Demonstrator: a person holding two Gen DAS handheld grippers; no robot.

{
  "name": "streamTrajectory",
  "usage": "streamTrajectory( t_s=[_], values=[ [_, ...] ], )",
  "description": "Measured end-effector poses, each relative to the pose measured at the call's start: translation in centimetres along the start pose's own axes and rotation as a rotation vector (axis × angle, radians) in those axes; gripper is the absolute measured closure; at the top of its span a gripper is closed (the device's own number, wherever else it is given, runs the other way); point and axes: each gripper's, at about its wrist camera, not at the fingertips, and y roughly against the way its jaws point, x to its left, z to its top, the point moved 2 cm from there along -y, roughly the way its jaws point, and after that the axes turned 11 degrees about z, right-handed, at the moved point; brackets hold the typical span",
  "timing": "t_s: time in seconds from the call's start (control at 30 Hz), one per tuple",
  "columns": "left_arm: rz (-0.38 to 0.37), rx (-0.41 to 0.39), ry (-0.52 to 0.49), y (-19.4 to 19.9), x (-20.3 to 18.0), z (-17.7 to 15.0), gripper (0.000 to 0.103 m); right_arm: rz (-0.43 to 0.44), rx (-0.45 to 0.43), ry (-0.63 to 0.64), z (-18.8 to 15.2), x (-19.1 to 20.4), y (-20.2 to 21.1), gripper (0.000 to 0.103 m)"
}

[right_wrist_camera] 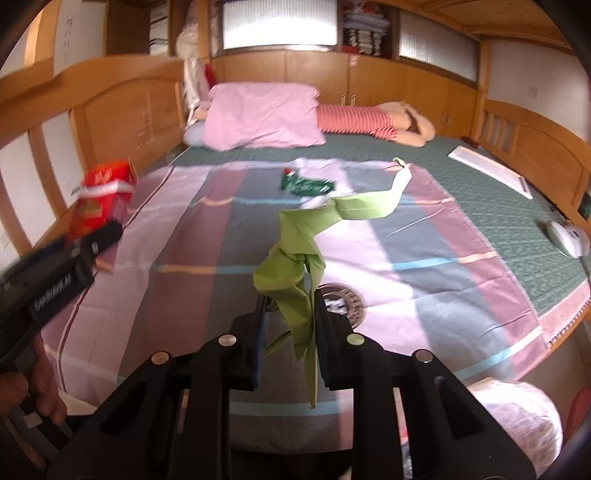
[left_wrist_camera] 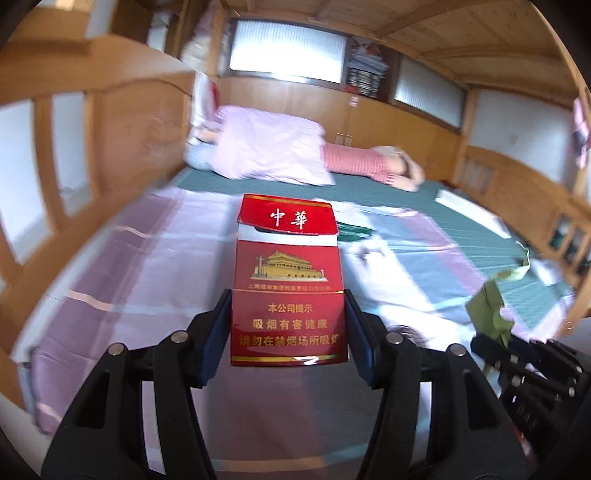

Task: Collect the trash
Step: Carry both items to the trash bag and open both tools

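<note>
the left gripper (left_wrist_camera: 288,328) pinches a red cigarette pack (left_wrist_camera: 288,280) upright, lifted above the striped sheet (left_wrist_camera: 147,266). the right gripper (right_wrist_camera: 288,317) nips a crumpled green wrapper (right_wrist_camera: 303,258), also lifted. a dark green wrapper (right_wrist_camera: 306,185) lies near the sheet's far edge.

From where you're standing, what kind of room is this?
Most likely a bedroom: a wide wooden-framed bed with a striped sheet, a pink pillow at its far end, and wooden cabinets under frosted windows.
</note>
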Motion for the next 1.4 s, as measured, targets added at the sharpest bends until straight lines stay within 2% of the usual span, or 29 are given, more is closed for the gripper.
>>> streamTrajectory(
  t_s=[0.1,0.2,0.3,0.47,0.6,0.67,0.73,0.77,0.83,0.87,0.97,1.07,1.17,1.2,1.27,1.33,1.37,1.4],
  values=[
    [-0.045,0.006,-0.022,-0.1,-1.1,-0.3,0.045,-0.037,-0.013,-0.001,0.1,-2.1,2.2,0.079],
    [-0.1,0.007,-0.057,0.0,-2.4,-0.5,0.045,-0.095,0.013,0.014,-0.7,-4.4,4.2,0.079],
    [-0.149,0.003,-0.087,0.4,-3.6,-0.9,0.045,-0.141,0.072,0.005,-2.4,-7.4,5.9,0.079],
    [-0.231,0.011,-0.143,1.0,-6.0,-1.7,0.045,-0.195,0.165,-0.08,-5.9,-11.8,7.6,0.079],
    [-0.277,-0.011,-0.228,2.1,-8.2,-2.3,0.045,-0.179,0.262,-0.157,-8.7,-14.1,8.1,0.079],
    [-0.324,0.0,-0.235,2.4,-8.7,-2.5,0.045,-0.152,0.358,-0.136,-10.2,-14.1,7.5,0.078],
    [-0.384,0.011,-0.244,2.9,-9.3,-2.6,0.045,-0.115,0.406,-0.09,-11.3,-13.2,7.4,0.066],
    [-0.412,0.017,-0.249,3.1,-9.7,-2.7,0.045,-0.126,0.385,-0.048,-11.2,-12.8,7.8,0.06],
    [-0.464,0.032,-0.235,3.5,-10.2,-2.8,0.045,-0.224,0.289,0.045,-9.9,-12.2,9.3,0.026],
    [-0.498,0.046,-0.213,3.7,-10.4,-2.7,0.045,-0.285,0.218,0.085,-9.1,-12.0,10.3,0.022],
    [-0.673,0.128,-0.099,3.7,-11.7,-3.1,0.045,-0.394,0.051,0.126,-6.9,-11.9,13.2,0.02],
    [-0.757,0.213,-0.133,3.6,-15.1,-5.0,0.045,-0.474,-0.101,0.048,-4.9,-14.2,16.5,0.02],
    [-0.856,0.298,-0.174,3.9,-18.0,-6.8,0.045,-0.416,-0.211,-0.081,-4.0,-16.6,19.4,0.015],
    [-0.921,0.364,-0.216,4.2,-19.8,-8.0,0.045,-0.398,-0.236,-0.109,-3.8,-17.2,20.1,0.014],
    [-0.952,0.445,-0.291,4.4,-22.0,-9.8,0.043,-0.406,-0.25,-0.129,-3.5,-18.0,20.8,0.013],
    [-0.948,0.539,-0.405,4.7,-24.5,-12.3,0.03,-0.425,-0.248,-0.144,-3.3,-18.5,20.8,0.013],
    [-0.935,0.572,-0.453,4.8,-25.4,-13.3,0.023,-0.426,-0.243,-0.157,-3.5,-18.8,20.9,0.013],
    [-0.917,0.585,-0.484,4.9,-25.8,-13.9,0.02,-0.412,-0.234,-0.177,-3.6,-19.3,20.6,0.013]
  ],
)
